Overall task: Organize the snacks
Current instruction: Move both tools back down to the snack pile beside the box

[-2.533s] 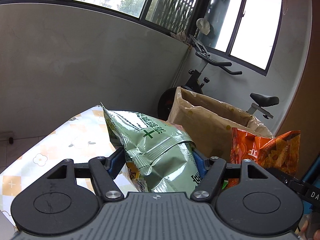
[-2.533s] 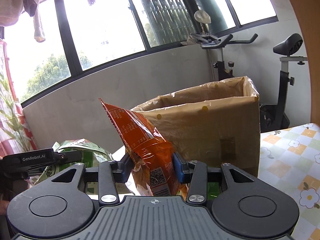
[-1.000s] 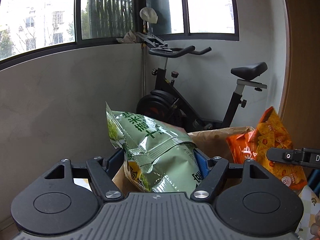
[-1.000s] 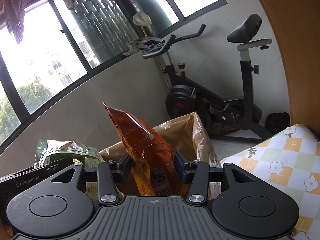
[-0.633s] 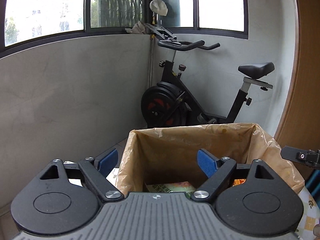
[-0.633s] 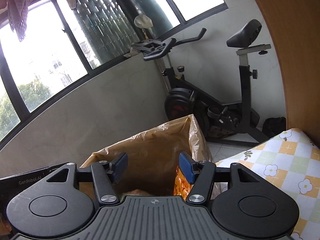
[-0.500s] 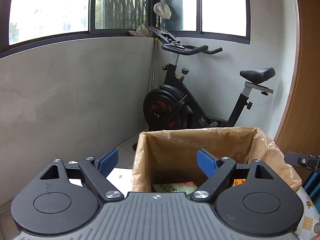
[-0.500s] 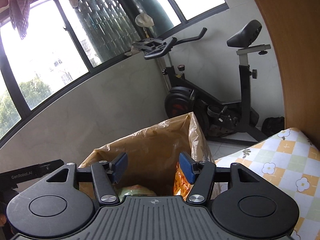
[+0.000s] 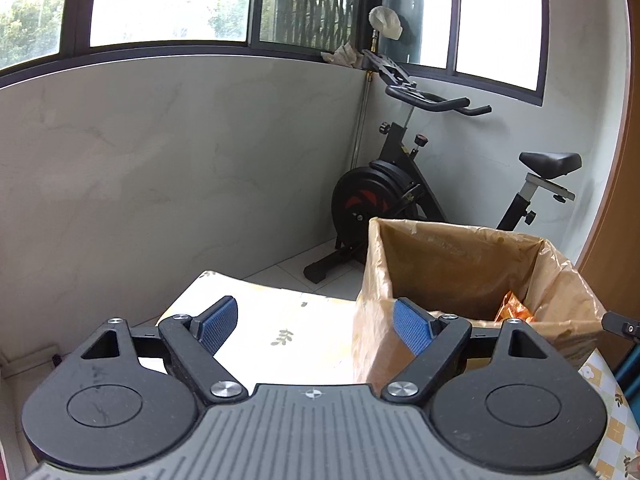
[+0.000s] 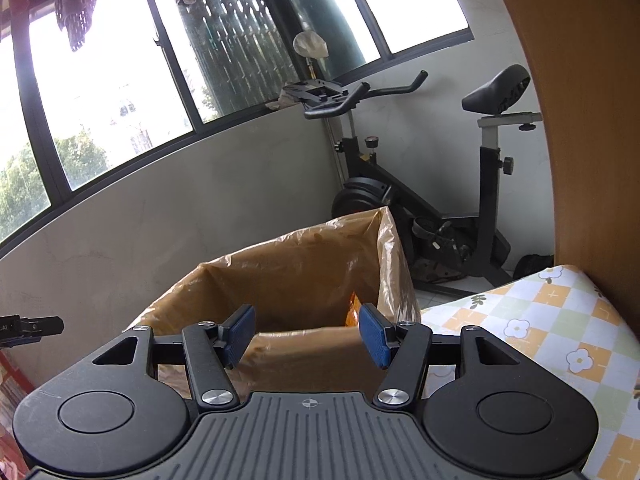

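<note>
A cardboard box lined with a clear plastic bag (image 9: 452, 252) stands on the table, and it also shows in the right wrist view (image 10: 296, 264). An orange snack bag (image 9: 514, 310) lies inside it; a sliver of it shows in the right wrist view (image 10: 352, 312). The green snack bag is hidden. My left gripper (image 9: 316, 322) is open and empty, to the left of the box. My right gripper (image 10: 306, 334) is open and empty, just in front of the box's near rim.
The table has a flower-checked cloth (image 10: 560, 320), also seen in the left wrist view (image 9: 280, 332). A black exercise bike (image 9: 400, 196) stands on the floor behind the box, by the grey wall. A wooden panel (image 10: 592, 120) rises at the right.
Both grippers opened and dropped the green and orange snack bags into the box. Since then the left gripper has swung left and the right gripper has drawn back a little.
</note>
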`<state>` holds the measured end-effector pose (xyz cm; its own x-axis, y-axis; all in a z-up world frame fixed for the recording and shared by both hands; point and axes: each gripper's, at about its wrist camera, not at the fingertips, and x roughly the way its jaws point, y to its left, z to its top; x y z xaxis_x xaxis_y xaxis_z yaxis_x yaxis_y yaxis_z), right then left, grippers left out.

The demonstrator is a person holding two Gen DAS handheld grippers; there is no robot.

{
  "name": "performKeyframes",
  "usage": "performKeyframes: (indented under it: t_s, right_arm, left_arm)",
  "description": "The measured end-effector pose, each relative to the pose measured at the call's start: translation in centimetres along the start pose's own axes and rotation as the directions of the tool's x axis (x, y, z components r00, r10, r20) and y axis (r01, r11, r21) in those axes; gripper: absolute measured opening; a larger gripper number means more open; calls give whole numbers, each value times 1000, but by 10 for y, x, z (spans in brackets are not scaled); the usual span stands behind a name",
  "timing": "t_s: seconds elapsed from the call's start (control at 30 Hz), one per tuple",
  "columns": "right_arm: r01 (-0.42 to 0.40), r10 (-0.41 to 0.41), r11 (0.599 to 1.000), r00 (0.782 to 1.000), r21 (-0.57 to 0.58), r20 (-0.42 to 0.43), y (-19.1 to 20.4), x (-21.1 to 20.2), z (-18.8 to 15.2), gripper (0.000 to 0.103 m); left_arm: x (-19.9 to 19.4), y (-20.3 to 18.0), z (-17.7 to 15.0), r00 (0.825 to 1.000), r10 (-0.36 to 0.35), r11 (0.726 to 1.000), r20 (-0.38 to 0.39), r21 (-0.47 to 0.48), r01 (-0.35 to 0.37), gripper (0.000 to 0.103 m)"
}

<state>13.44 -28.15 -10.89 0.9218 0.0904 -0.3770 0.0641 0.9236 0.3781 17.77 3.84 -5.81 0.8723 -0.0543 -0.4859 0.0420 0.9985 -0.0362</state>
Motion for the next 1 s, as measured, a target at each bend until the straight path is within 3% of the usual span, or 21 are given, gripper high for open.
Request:
performKeyframes:
  t_s: [0.33,0.5,0.83,1.0]
  right_arm:
    - [83,-83,996,997,-42,0,10,-16,-72,55]
    - [108,-110,992,994,-69,-15,13,-18,-104,55]
    - [142,-148,984,988,-111,-51,6,-21,-139,55]
    - [135,-144,985,987,-108,-78,3,-17,-148,55]
  left_arm:
    - [-18,16,-88,999,30,996,-38,-83,-33,86]
    - [-8,6,-130,993,24,992,-120,-120,-39,82]
    - [17,6,-173,951,-17,969,-308,-239,-60,83]
    - [21,-5,-187,937,-35,977,-347,-209,-41,83]
